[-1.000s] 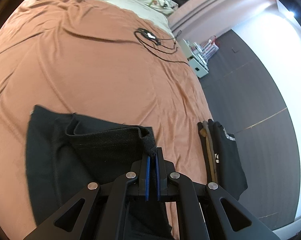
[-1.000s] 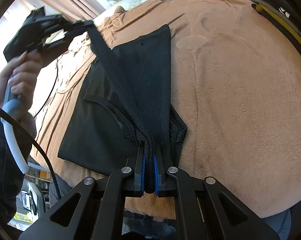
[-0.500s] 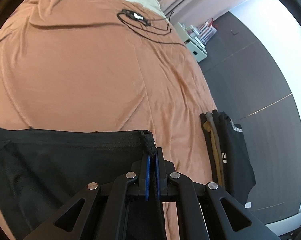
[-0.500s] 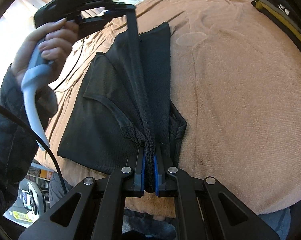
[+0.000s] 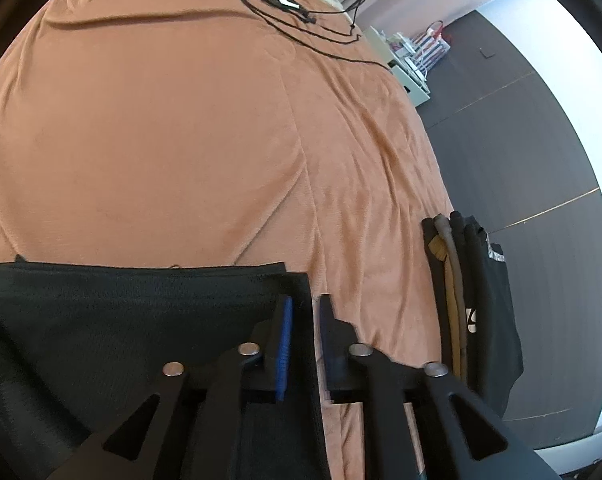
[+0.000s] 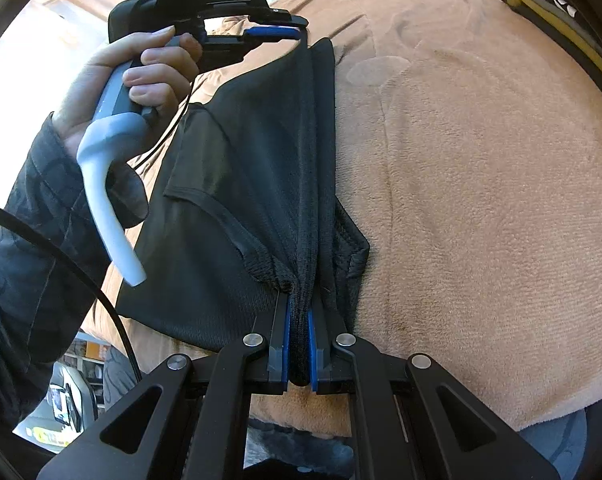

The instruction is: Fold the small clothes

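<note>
Black garment (image 6: 261, 184) hides right pads.

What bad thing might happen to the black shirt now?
The left gripper is open, so the black shirt's folded edge lies loose on the blanket and could wrinkle. The right gripper is shut on bunched cloth; pulling away without letting go might drag the fold crooked.
</note>
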Tool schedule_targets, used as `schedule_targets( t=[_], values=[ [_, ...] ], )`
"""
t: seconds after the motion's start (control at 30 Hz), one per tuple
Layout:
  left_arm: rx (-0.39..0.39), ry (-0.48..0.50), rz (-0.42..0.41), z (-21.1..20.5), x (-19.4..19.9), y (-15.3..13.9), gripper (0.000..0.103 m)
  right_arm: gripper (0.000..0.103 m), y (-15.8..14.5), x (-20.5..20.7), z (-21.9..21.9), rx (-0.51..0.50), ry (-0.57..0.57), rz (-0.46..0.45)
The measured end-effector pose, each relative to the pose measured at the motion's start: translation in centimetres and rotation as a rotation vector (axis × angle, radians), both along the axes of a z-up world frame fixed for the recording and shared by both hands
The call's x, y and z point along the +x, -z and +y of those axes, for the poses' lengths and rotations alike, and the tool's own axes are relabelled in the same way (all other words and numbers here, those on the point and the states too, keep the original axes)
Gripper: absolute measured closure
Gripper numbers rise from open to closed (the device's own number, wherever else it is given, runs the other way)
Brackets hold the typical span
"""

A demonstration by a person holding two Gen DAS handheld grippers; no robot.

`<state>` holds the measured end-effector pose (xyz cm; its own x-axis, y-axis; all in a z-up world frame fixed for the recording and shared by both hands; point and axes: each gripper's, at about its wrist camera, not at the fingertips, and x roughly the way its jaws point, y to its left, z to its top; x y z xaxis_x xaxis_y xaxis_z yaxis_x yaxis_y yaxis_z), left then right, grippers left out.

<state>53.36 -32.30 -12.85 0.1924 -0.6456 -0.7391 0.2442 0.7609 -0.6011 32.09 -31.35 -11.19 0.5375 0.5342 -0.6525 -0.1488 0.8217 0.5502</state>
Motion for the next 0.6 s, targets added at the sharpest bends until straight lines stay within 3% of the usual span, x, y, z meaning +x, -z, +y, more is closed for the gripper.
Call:
schedule_targets(
  t=[0.07, 0.13, 0.6],
  values=[
    [0.001, -0.009, -0.019, 0.9, -0.4, -0.5, 0.068, 0.100, 0.0, 0.0, 0.0, 0.002, 0.004, 0.001],
    [-0.005, -0.015, -0.027, 1.8, -0.8, -0.9, 0.065, 0.100, 0.1, 0.0, 0.0, 0.000, 0.004, -0.001],
    [0.068, -0.125, -0.025, 12.3, -6.1, -1.7, 0.063, 0.100, 0.3, -0.4, -0.8, 0.035, 0.036, -0.008]
  ],
)
